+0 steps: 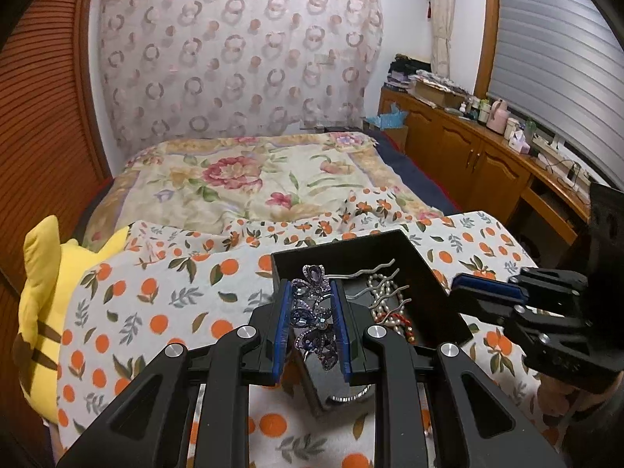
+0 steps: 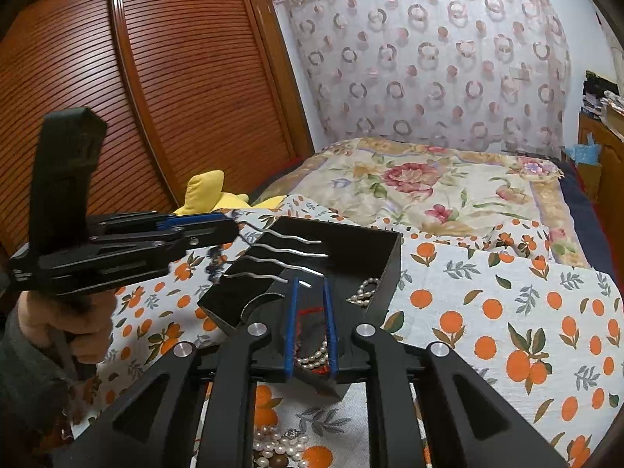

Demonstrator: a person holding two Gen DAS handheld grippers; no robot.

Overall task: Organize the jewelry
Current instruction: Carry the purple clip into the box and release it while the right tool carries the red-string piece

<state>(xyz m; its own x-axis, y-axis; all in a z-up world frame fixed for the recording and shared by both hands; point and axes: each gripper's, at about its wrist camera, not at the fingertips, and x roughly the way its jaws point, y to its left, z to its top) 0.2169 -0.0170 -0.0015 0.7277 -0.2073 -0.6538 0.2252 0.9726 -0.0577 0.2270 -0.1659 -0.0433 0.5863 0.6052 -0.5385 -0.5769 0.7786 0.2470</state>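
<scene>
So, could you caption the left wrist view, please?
Left gripper holds purple jewelled hair comb over black box.

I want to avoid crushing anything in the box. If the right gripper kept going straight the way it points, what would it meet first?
Likely the jewelry in the black box: the right gripper points down into it, with the pearl strand and red beads between its fingers. Depth is unclear.

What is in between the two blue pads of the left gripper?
A purple jewelled hair comb, pinched between the left gripper pads above the black box. The left wrist view shows it best.
</scene>
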